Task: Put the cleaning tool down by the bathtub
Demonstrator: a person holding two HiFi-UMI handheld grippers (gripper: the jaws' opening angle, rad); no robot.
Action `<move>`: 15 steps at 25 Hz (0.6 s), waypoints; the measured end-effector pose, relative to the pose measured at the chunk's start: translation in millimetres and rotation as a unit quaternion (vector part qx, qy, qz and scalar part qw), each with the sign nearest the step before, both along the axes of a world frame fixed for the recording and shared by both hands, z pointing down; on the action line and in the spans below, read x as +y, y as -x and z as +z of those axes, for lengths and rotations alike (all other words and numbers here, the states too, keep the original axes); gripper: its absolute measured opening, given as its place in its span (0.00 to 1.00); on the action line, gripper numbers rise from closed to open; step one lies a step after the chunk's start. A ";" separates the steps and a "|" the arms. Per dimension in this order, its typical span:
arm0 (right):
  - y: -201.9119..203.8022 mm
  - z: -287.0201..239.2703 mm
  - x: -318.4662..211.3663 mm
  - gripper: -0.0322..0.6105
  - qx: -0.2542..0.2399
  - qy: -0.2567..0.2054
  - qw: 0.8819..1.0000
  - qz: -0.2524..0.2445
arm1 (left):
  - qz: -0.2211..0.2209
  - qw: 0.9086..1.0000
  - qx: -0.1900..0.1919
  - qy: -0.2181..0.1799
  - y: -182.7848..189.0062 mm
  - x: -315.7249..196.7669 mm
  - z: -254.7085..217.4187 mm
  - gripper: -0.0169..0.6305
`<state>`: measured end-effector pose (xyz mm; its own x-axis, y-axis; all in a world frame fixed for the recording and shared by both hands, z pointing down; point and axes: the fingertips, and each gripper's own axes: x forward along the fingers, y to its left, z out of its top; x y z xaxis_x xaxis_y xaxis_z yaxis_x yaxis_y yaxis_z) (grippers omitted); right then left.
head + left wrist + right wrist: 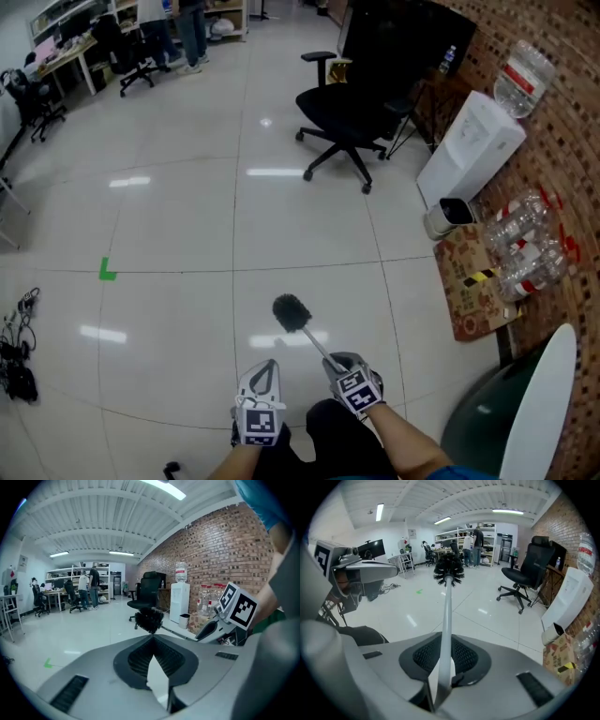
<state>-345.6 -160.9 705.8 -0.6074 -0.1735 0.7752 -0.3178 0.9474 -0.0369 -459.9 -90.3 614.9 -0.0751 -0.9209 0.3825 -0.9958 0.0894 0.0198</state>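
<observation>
The cleaning tool is a long-handled brush with a dark round bristle head. It is carried in the air above the tiled floor, head forward and away from the operator, not yet set down. The right gripper is closed on the pale handle, which runs up between its two pads; the grip sits near the rear end, so most of the tool's length overhangs the jaws. The left gripper hangs just beside it with its jaw tips together and nothing between them. At lower right of the head view stands a dark vessel with a white rim, judged to be the bathtub; the brush is well apart from it. Cardboard and clear bottles lie along the brick wall beyond the tub. Hazards: the smooth, thin handle may rotate or slide in the pads under the overhanging head, especially on a quick swing toward the tub. The bristle head may strike the rim or the bottles. If released above the floor, the tool may roll clear of the tub.
</observation>
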 end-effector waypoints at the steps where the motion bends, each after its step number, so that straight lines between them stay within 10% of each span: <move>1: -7.1 -24.4 6.3 0.16 -0.002 0.002 1.000 0.006 | 0.009 1.000 0.000 0.002 -7.5 2.8 -21.5 0.02; 15: -197.2 -316.2 39.0 0.16 -0.050 -0.062 0.994 0.072 | 0.120 0.991 -0.020 -0.049 -193.2 -3.8 -310.0 0.02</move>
